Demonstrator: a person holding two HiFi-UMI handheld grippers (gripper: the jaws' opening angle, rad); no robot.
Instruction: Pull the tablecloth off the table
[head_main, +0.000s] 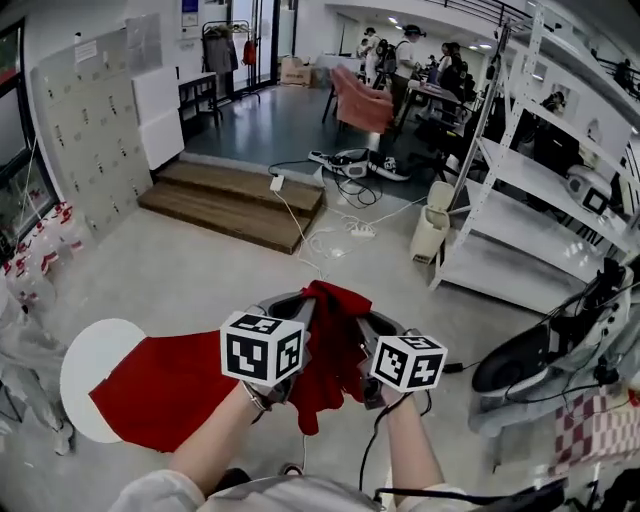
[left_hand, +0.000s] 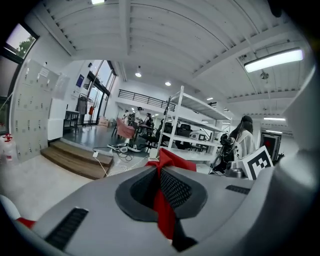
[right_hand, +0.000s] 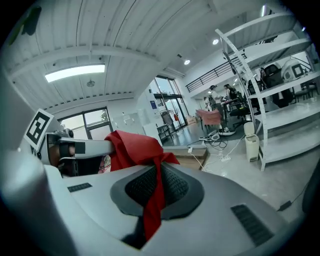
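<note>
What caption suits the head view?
Left gripper and right gripper, jaws shut on the red tablecloth, partly pulled off the round white table.

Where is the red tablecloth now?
Head view, lower centre: red tablecloth partly on the round white table at left, its end clamped in left gripper and right gripper.

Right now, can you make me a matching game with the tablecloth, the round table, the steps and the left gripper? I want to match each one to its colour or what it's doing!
Things:
1. tablecloth
2. round table
3. steps
4. left gripper

Matches:
A. white
B. shut, pinching red cloth
C. brown wood
D. red, partly lying over the white top

Right pairs: 1-D, 2-A, 3-C, 4-B.
</note>
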